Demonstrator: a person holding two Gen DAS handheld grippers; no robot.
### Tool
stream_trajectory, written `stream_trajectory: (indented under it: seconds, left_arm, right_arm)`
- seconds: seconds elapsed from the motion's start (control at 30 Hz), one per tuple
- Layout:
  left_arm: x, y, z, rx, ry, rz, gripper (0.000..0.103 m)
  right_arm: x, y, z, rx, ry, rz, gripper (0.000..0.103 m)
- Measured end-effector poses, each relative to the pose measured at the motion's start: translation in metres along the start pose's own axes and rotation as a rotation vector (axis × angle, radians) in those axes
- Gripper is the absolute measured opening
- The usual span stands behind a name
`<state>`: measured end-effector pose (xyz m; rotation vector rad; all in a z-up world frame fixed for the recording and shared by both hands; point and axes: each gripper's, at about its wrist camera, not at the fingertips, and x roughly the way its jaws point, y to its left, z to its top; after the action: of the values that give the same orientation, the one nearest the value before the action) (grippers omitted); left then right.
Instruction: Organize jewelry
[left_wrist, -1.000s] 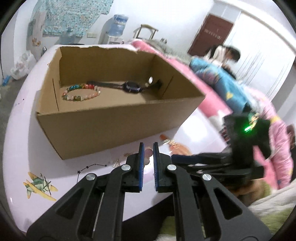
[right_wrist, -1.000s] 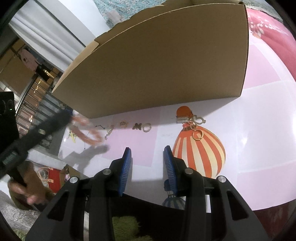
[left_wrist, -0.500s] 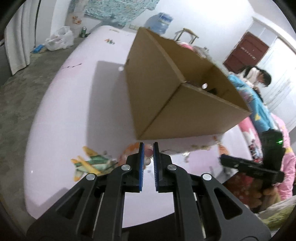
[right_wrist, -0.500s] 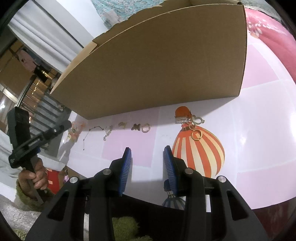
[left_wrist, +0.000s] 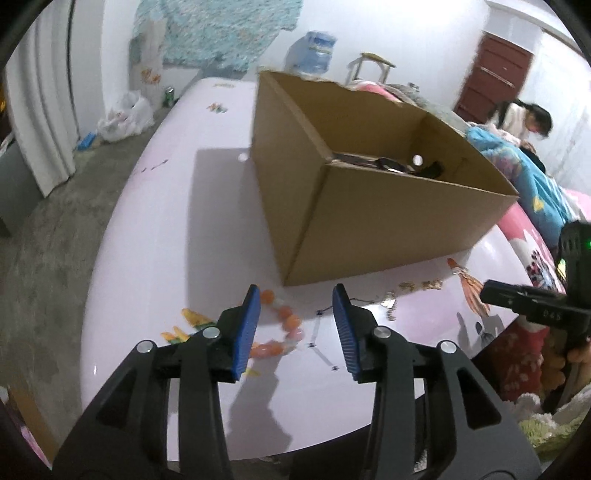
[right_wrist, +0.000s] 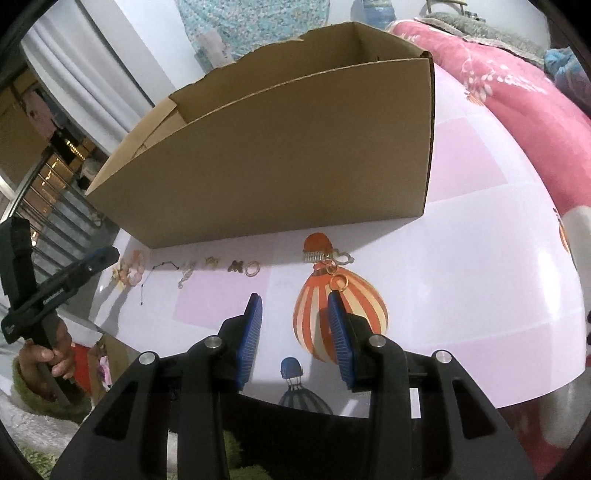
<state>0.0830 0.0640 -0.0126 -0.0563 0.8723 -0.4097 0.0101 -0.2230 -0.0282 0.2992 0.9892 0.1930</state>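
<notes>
Left tool (left_wrist: 295, 325) just opened over bead bracelet (left_wrist: 282, 332), nothing clamped.
Bracelet on surface (left_wrist: 147, 258), box (left_wrist: 369, 229) at 12 o'clock; right tool (right_wrist: 293, 332) apart, empty. Pickup pending.

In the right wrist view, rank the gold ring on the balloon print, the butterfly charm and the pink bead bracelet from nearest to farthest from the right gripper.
1. Gold ring: just beyond the right gripper, by its right fingertip.
2. Butterfly charm: farther out, left of centre.
3. Pink bead bracelet: far left, near the cardboard box corner, beside the left gripper.
</notes>
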Motion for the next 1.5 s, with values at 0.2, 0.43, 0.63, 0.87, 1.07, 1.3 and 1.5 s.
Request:
stream_trajectory:
  seconds: [0.2,0.43,0.63,0.87,1.07,1.3,1.5]
  left_arm:
    - [0.009,-0.034,-0.002,0.084,0.019,-0.075,0.039]
    - [0.027,-0.06,-0.007,0.157,0.05,-0.088,0.038]
    - [0.041,-0.076,-0.007,0.255,0.079,-0.023,0.038]
    - [0.051,-0.086,-0.017,0.298,0.139,-0.011,0.037]
    - [0.049,-0.09,-0.02,0.312,0.137,-0.026,0.013]
    - [0.048,-0.084,-0.022,0.284,0.134,-0.031,0.0]
    - [0.034,-0.082,-0.031,0.283,0.146,-0.04,0.0]
  right_arm:
    - [0.009,0.011,0.0,-0.039,0.008,-0.012,0.037]
    - [0.016,0.01,0.0,-0.047,0.022,-0.047,0.036]
    - [0.019,0.008,0.006,-0.032,0.02,-0.039,0.036]
    - [0.02,0.004,0.009,-0.025,0.018,-0.024,0.036]
    - [0.018,-0.002,0.005,-0.019,0.013,-0.012,0.037]
    - [0.015,-0.007,0.002,-0.013,0.009,-0.001,0.037]
    - [0.015,-0.004,0.003,-0.012,0.009,0.0,0.037]
